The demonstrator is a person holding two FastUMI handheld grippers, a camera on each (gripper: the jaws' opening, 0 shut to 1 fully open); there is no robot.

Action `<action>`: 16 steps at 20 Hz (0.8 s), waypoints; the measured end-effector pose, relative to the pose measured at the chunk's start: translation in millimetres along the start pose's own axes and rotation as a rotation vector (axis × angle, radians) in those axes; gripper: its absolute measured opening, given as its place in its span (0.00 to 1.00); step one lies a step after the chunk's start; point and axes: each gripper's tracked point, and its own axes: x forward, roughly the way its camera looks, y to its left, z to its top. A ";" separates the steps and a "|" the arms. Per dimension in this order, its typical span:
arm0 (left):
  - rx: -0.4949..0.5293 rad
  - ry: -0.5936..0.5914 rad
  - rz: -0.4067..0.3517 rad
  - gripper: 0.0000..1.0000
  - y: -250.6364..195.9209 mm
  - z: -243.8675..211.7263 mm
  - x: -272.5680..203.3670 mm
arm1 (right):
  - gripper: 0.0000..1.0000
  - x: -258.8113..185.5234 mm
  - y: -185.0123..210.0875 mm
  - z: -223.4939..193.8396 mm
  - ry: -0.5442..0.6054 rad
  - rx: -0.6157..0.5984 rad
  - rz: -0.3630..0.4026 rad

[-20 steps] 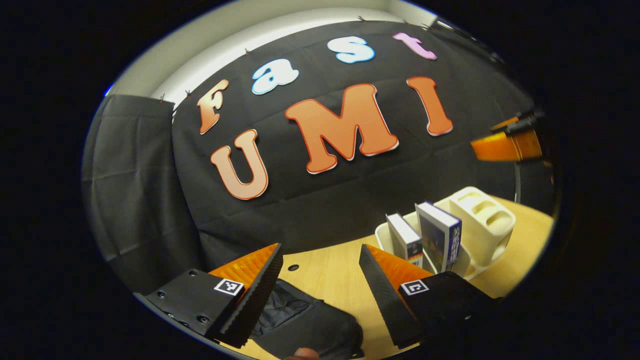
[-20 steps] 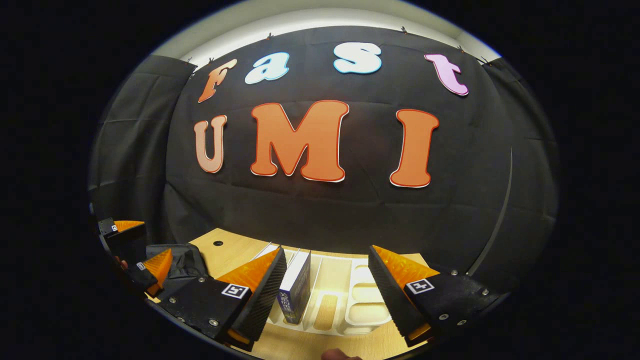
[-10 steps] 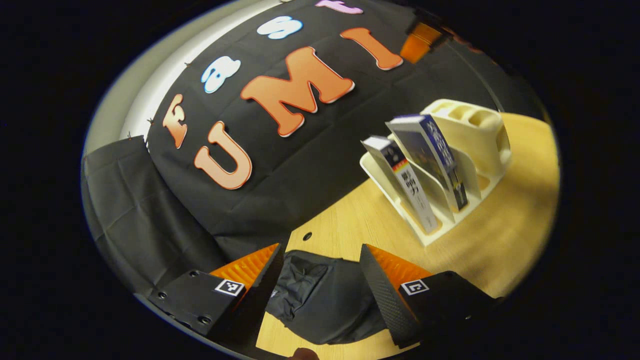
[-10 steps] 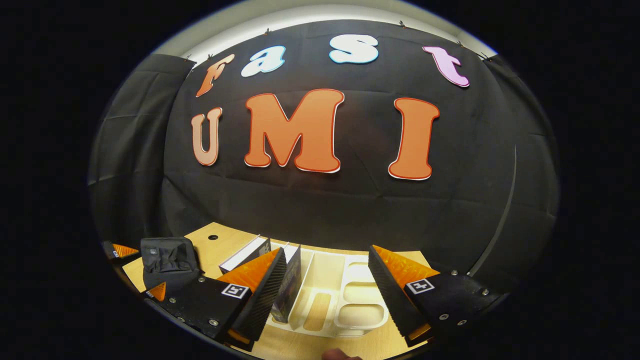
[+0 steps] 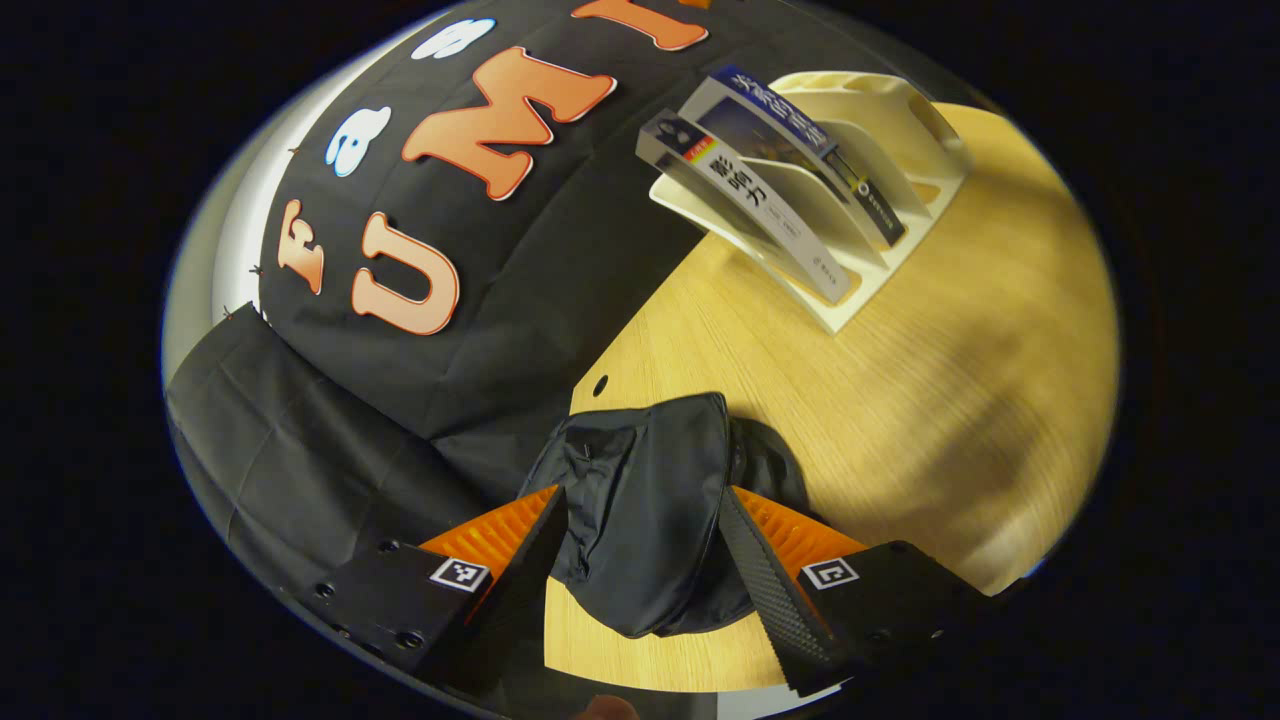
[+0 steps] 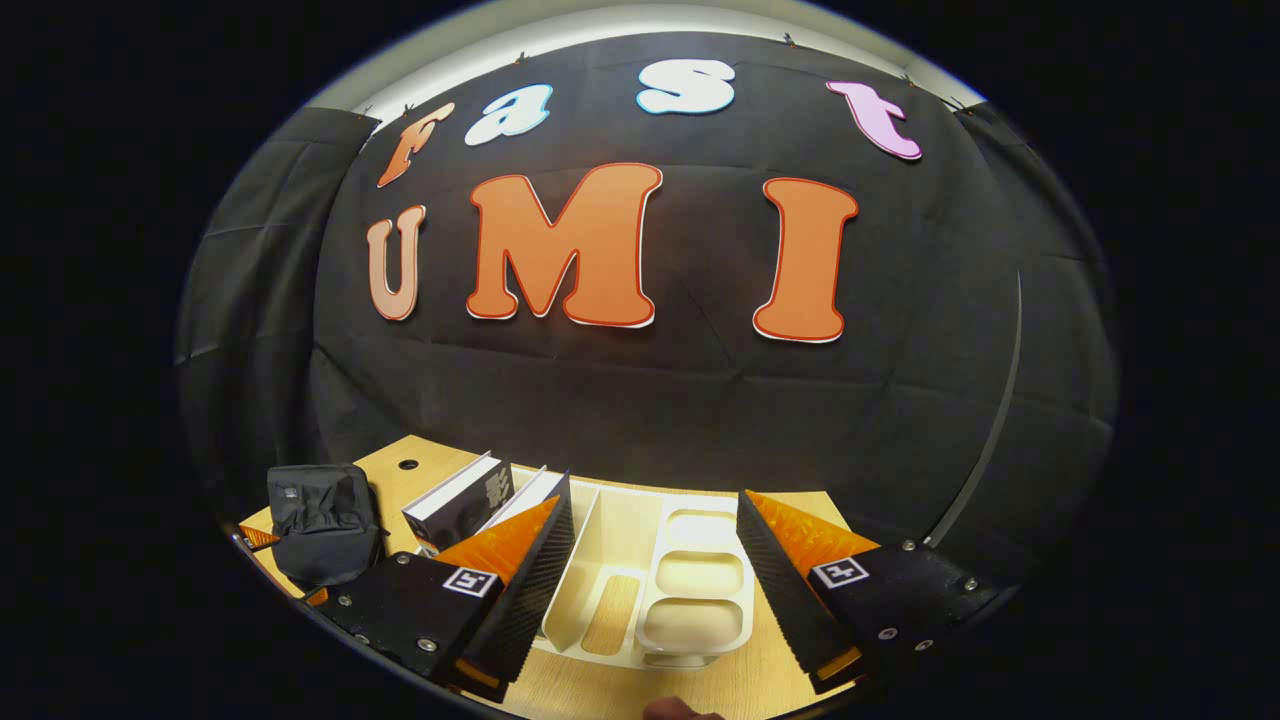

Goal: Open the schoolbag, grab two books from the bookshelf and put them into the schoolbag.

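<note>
The black schoolbag [image 5: 650, 500] lies zipped up on the wooden table [image 5: 900, 400]. My left gripper [image 5: 640, 497] hangs open just over it, one finger on each side of the bag in the left gripper view; I cannot tell whether they touch it. Two books lean in the cream bookshelf [image 5: 900, 110]: a white-spined book [image 5: 750, 205] and a blue book [image 5: 800, 135]. My right gripper [image 6: 655, 490] is open above the bookshelf [image 6: 640, 590], holding nothing. Left of it are the white-spined book [image 6: 460, 495] and the schoolbag [image 6: 320, 510].
The shelf's right end has several small cup-like compartments [image 6: 700, 575]. A round cable hole [image 5: 600, 385] sits in the table near the black cloth wall. Bare wood stretches between the bag and the shelf.
The left gripper has tipped down and moved over the schoolbag, which now sits between its fingers. The right gripper has drifted slightly right over the shelf. Both stay open.
</note>
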 end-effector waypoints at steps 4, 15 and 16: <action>0.055 0.077 0.016 0.97 -6.3 -27.6 20.7 | 0.98 -0.7 -1.1 -0.5 0.002 -0.009 0.004; 0.157 0.133 0.004 0.95 5.7 -40.7 77.5 | 0.98 -4.0 -1.2 0.6 0.012 -0.018 0.003; 0.151 0.126 -0.012 0.89 6.7 -39.0 78.4 | 0.98 -4.1 0.0 1.5 0.015 -0.017 0.003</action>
